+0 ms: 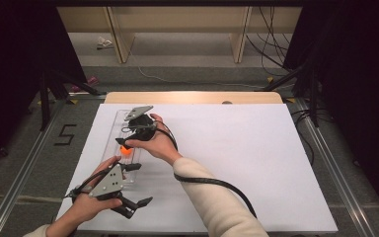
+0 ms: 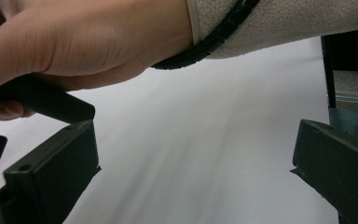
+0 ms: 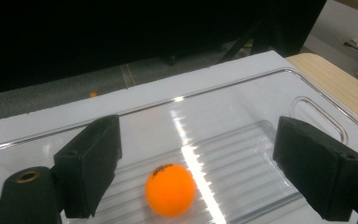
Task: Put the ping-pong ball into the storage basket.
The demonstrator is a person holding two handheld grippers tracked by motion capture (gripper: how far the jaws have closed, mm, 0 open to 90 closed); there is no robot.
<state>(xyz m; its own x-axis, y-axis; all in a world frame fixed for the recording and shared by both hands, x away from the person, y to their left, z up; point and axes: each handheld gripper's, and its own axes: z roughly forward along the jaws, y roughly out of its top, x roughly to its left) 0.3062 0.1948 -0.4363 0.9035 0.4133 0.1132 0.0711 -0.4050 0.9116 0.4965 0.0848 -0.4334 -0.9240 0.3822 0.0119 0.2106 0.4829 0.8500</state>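
Orange and small, a ball (image 3: 170,189) lies inside a clear plastic tray (image 3: 261,93), on the ribbed bottom of it; in the right gripper view it sits low in the middle of the frame, between the two black jaws but touching neither of them. The jaws of the right gripper (image 3: 196,168) stand wide apart there, so this tong is released and holds nothing. In the high view the tray (image 1: 120,118) is a long narrow box at the left side of the white table sheet (image 1: 256,163), and the ball (image 1: 127,149) shows as an orange spot just under the right hand (image 1: 154,143), which reaches across from the lower right of the frame with a cream sleeve (image 1: 217,207) and a black cable (image 1: 227,186) hanging along the forearm. The right gripper (image 1: 128,140) is over the middle part of the tray. The left gripper (image 1: 137,206) is in the lower left of the high view, held by the left hand (image 1: 86,207) just beside the near end of the tray, with its grey three-cornered plate (image 1: 109,180) on top. In the left gripper view its jaws (image 2: 191,172) are also far apart over bare white sheet, released and with nothing between them, and the person's right hand (image 2: 88,42) and sleeve cross the upper part of that frame.
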